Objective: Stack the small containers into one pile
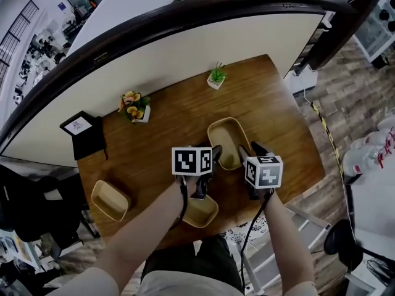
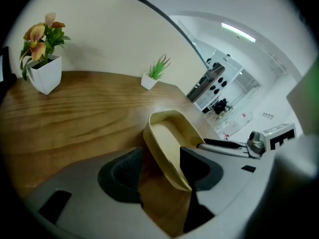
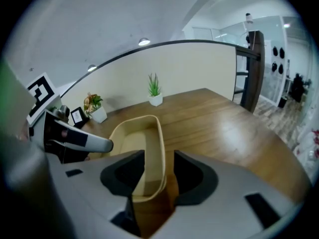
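Note:
Three shallow tan containers lie on the wooden table point(image 1: 166, 128): one in the middle point(image 1: 228, 142), one at the front left point(image 1: 110, 199), one at the near edge point(image 1: 200, 211). My left gripper point(image 1: 215, 155) straddles the middle container's left wall. In the left gripper view, that gripper point(image 2: 159, 176) has the container point(image 2: 169, 133) wall beside the right pad, with a gap to the left pad. My right gripper point(image 1: 250, 151) straddles its right wall. In the right gripper view, that gripper point(image 3: 158, 176) holds the container point(image 3: 134, 133) wall between open jaws, gaps on both sides.
A white pot of orange flowers point(image 1: 134, 106) and a small green plant point(image 1: 216, 77) stand at the table's far side. A black card stand point(image 1: 83, 131) sits at the far left. A curved white partition point(image 1: 185, 36) rises behind the table.

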A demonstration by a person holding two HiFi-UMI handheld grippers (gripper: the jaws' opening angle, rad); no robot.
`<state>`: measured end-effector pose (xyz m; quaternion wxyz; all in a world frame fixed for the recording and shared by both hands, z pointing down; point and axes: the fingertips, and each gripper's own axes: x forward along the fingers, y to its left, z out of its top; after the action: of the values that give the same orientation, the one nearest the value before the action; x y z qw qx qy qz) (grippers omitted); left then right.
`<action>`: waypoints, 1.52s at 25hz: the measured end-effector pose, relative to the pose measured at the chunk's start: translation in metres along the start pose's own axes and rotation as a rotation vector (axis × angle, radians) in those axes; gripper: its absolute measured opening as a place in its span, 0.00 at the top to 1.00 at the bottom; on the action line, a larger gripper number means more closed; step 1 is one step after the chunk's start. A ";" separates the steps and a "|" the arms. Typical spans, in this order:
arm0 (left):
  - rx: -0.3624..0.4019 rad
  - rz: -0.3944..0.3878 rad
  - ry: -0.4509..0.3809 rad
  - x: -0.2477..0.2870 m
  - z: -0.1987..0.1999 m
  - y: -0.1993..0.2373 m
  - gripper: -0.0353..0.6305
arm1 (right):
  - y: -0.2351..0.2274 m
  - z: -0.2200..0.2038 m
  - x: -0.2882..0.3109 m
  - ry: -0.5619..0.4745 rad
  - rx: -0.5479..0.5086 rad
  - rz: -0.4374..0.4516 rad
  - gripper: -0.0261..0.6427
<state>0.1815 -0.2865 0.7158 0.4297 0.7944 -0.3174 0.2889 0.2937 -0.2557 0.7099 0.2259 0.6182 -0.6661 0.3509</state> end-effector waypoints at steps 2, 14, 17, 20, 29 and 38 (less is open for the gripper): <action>0.009 0.005 -0.001 0.002 -0.001 0.002 0.67 | -0.004 -0.004 0.000 0.003 -0.004 -0.009 0.72; 0.074 -0.051 -0.099 -0.038 0.020 -0.030 0.89 | 0.016 0.018 -0.043 -0.065 0.013 0.035 0.92; 0.123 -0.064 -0.158 -0.073 0.040 -0.046 0.89 | 0.030 0.044 -0.074 -0.126 -0.003 0.041 0.92; 0.166 -0.099 -0.219 -0.111 0.063 -0.067 0.89 | 0.044 0.077 -0.110 -0.197 -0.015 0.042 0.92; 0.338 -0.226 -0.414 -0.243 0.115 -0.138 0.89 | 0.094 0.154 -0.229 -0.412 -0.081 0.033 0.91; 0.509 -0.253 -0.545 -0.345 0.088 -0.169 0.87 | 0.155 0.159 -0.326 -0.534 -0.109 0.072 0.91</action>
<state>0.1072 -0.2016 0.3379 0.1510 0.9561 -0.2376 0.0816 0.2061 -0.1594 0.3375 0.0628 0.6518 -0.7414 0.1468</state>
